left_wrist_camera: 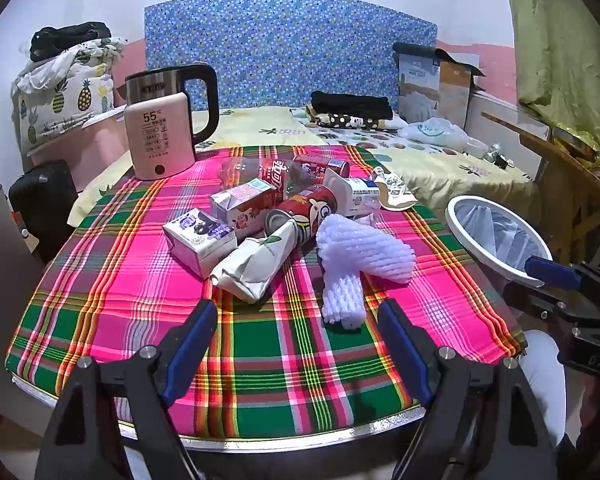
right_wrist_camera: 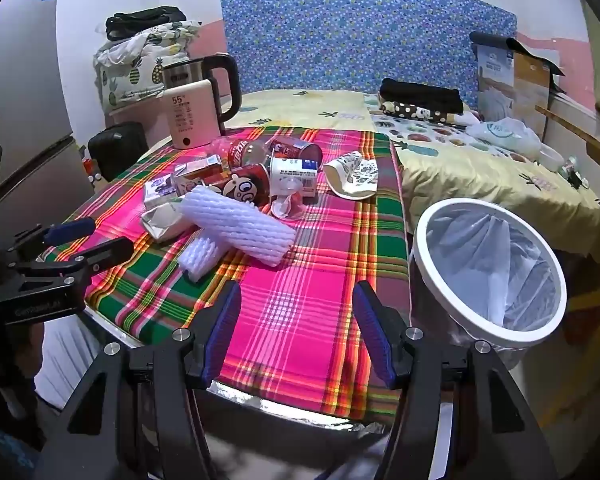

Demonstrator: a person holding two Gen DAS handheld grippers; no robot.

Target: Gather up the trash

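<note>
Both grippers hang over the near edge of the plaid tablecloth (left_wrist_camera: 140,280), pointing downward toward it: the left gripper (left_wrist_camera: 298,340) has its blue-padded jaws spread wide with nothing between them, and the right gripper (right_wrist_camera: 298,328) likewise stands released and empty. At about twelve o'clock from the left gripper sits the heap of trash in the middle of the table: a white foam net sleeve (left_wrist_camera: 364,252) lies nearest, a smaller foam net piece (left_wrist_camera: 342,298) tucked under it, and a crumpled white paper wrapper (left_wrist_camera: 256,264) touches the sleeve's left side. Behind these lie a small milk carton (left_wrist_camera: 198,240), a second drink carton (left_wrist_camera: 244,206), a red can (left_wrist_camera: 304,210) on its side, a crushed cola bottle (left_wrist_camera: 272,174) and a white cup (right_wrist_camera: 294,176). An electric kettle (left_wrist_camera: 160,132) stands upright at eleven o'clock, well apart from the heap. At two o'clock from the right gripper, just beside the table edge, a white-rimmed bin (right_wrist_camera: 432,272) with a plastic liner stands open
</note>
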